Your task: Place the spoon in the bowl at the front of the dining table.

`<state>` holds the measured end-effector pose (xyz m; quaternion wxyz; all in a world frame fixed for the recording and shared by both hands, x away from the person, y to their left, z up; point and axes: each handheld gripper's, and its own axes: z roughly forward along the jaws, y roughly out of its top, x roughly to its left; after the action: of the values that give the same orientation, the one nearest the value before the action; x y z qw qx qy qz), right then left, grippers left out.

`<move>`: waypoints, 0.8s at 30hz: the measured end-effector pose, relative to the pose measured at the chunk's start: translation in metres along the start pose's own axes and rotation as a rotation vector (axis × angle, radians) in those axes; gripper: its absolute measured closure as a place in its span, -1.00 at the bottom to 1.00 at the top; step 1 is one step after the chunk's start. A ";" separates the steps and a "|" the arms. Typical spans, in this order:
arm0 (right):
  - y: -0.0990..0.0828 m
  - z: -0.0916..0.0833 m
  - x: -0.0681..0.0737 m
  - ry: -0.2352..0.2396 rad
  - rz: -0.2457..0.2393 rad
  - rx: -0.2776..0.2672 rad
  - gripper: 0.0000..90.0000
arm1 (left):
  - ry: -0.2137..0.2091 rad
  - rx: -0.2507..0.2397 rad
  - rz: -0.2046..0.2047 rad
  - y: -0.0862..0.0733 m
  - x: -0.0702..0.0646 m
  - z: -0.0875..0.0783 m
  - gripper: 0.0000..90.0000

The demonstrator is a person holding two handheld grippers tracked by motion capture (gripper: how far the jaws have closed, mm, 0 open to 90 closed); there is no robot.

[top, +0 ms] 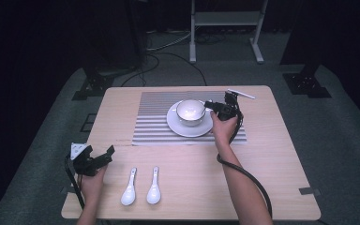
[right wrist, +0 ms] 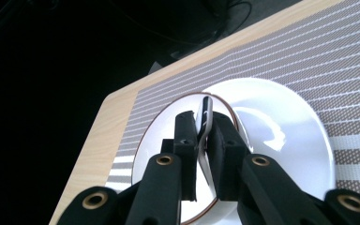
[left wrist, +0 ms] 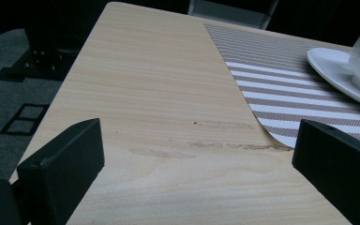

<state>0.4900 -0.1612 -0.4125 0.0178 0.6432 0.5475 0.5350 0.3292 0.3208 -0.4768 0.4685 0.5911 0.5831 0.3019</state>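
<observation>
- The cup [top: 191,112] stands upright on the saucer [top: 178,127], mouth up, at the far middle of the surface [top: 281,154]; its handle points toward the person's right, where the right tongs [top: 214,107] meet it.
- In the right gripper view the handle [right wrist: 205,117] runs as a thin upright strip away from the camera, along the line of the jaws, and the right tongs [right wrist: 201,140] are pressed together on it — pinching it from both sides over the cup's open mouth.
- The saucer lies flat on the striped placemat [top: 154,126], whose stripes run across the surface from left to right; the placemat's long axis goes the same way.
- The left tongs [top: 104,158] rest low at the near left corner of the surface, well apart from the cup, spread wide with nothing between them; in the left gripper view they [left wrist: 194,154] look along bare wood toward the placemat's curled corner [left wrist: 274,138].
- Count — one cup, one saucer, one placemat, two white spoons [top: 141,186].
- The two spoons lie side by side near the front edge, bowls toward the person, handles pointing away toward the placemat, roughly parallel.
- A thin white stick-like object [top: 241,93] lies at the far right of the placemat, slanted; what it is cannot be told.
- No readable writing or brand mark shows on any item.
</observation>
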 end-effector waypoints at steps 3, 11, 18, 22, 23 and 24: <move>-0.001 0.000 -0.002 0.013 0.002 0.007 0.83 | 0.000 0.000 0.000 0.000 0.000 0.000 -0.97; 0.001 -0.003 -0.004 0.023 -0.007 0.023 0.83 | 0.001 0.001 0.000 0.000 0.000 0.000 -0.97; 0.000 -0.003 -0.010 0.037 0.001 0.041 0.83 | 0.004 -0.002 -0.006 0.000 0.000 0.000 -0.97; 0.001 -0.005 -0.012 0.046 0.004 0.054 0.82 | 0.006 0.001 0.001 0.000 0.000 0.000 -0.97; 0.001 -0.005 -0.012 0.046 0.004 0.054 0.82 | 0.006 0.001 0.001 0.000 0.000 0.000 -0.97; 0.000 -0.006 -0.013 0.052 0.006 0.055 0.82 | 0.008 -0.001 0.003 0.000 -0.001 0.000 -0.97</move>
<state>0.4885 -0.1742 -0.4189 -0.0159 0.6309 0.5604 0.5364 0.3294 0.3199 -0.4769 0.4660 0.5903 0.5841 0.3053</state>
